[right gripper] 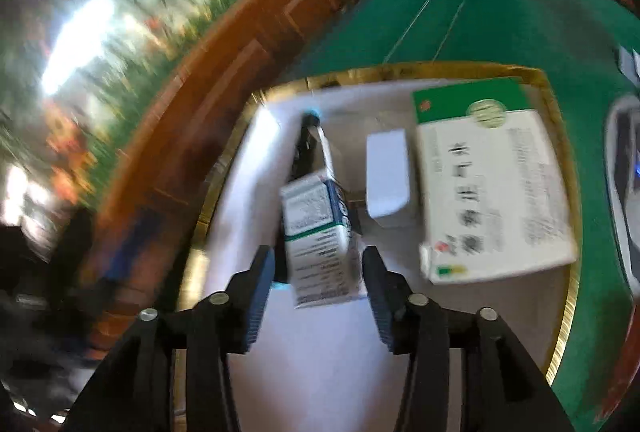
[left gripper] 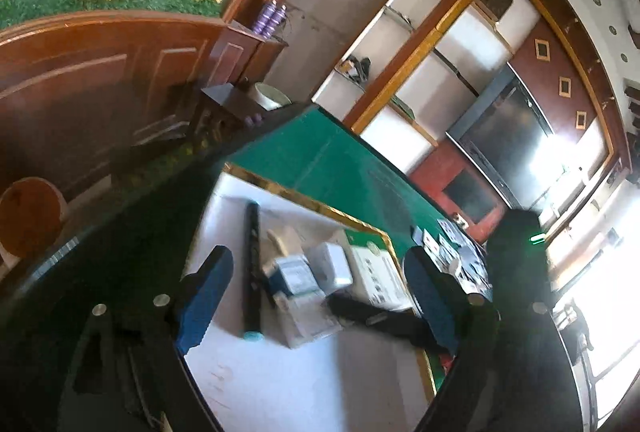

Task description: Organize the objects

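A white tray with a gold rim (right gripper: 400, 69) lies on the green table (right gripper: 480, 11). In it are a blue-and-white carton (right gripper: 320, 232), a small white box (right gripper: 388, 175), a large green-and-white box (right gripper: 492, 183) and a black stick with a teal cap (right gripper: 306, 143). My right gripper (right gripper: 320, 284) is open, with the carton's near end between its blue pads and a gap on the left side. My left gripper (left gripper: 320, 296) is wide open above the tray (left gripper: 304, 197). Beyond it lie the stick (left gripper: 253, 264), the carton (left gripper: 294, 276) and the large box (left gripper: 380, 272).
Several small cards (left gripper: 452, 244) lie on the green table (left gripper: 340, 159) past the tray. A dark oblong shape (left gripper: 372, 316) crosses the tray's right side; I cannot tell what it is. A wooden cabinet (left gripper: 100, 79) stands beyond the table's edge.
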### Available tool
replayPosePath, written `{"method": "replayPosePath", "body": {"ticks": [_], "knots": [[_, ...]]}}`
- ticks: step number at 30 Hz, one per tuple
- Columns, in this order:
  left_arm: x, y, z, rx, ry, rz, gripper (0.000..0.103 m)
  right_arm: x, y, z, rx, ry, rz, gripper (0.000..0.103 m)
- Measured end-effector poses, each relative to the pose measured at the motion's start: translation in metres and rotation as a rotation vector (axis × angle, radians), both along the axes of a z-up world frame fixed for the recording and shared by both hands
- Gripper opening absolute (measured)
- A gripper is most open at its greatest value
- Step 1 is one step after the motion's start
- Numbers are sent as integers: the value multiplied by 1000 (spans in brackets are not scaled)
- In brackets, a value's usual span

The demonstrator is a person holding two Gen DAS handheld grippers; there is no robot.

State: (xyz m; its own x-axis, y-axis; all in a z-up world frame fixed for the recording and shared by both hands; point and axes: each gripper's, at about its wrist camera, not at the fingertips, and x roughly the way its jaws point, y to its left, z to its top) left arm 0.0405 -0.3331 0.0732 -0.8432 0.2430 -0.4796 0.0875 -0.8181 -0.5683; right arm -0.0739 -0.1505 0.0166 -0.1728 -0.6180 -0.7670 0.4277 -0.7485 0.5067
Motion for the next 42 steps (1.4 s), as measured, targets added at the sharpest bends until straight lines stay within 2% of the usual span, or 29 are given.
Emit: {"method": "replayPosePath", "body": {"ticks": [1, 3, 5, 7, 10, 12, 15, 18, 20, 23, 25, 27, 29, 32, 36, 40, 42], "knots": [[1, 5, -1, 5, -1, -10, 89, 6, 17, 9, -24, 21, -35, 68], [-1, 22, -6, -12, -12, -23, 92, 13, 40, 17, -82, 37, -72, 71], [-9, 41, -12, -36, -36, -59, 92, 22, 64, 25, -62, 76, -166, 77], [-19, 58, -17, -75, -86, -109, 92, 29, 84, 29, -86, 96, -222, 78], [-31, 78, -31, -110, -191, -186, 92, 38, 110, 23, -126, 70, -301, 79], [-27, 83, -35, -149, -212, -207, 92, 48, 127, 20, -132, 64, -331, 79], [-21, 80, -40, -157, -229, -224, 92, 74, 174, 18, -112, 86, -362, 79], [-15, 65, -39, -111, -203, -236, 92, 87, 203, 20, -105, 105, -408, 80], [-11, 62, -29, -102, -138, -260, 92, 96, 229, 20, -127, 105, -444, 81], [9, 84, 6, -228, 10, -292, 93, 112, 268, 29, -148, 142, -513, 82], [16, 110, 25, -277, 66, -346, 98, 124, 284, 45, -79, 231, -568, 90], [17, 148, 37, -334, 77, -413, 99, 133, 298, 62, 14, 337, -632, 100], [13, 189, 40, -385, 69, -482, 99, 135, 313, 73, 77, 409, -709, 103], [3, 240, 36, -447, 23, -550, 99, 118, 343, 78, 80, 416, -796, 103], [-5, 285, 32, -482, -64, -577, 99, 87, 383, 69, 55, 374, -873, 103], [9, 310, 35, -491, -20, -560, 99, 91, 396, 60, 106, 469, -893, 103], [13, 320, 32, -502, 0, -562, 99, 91, 402, 60, 103, 449, -899, 103]]}}
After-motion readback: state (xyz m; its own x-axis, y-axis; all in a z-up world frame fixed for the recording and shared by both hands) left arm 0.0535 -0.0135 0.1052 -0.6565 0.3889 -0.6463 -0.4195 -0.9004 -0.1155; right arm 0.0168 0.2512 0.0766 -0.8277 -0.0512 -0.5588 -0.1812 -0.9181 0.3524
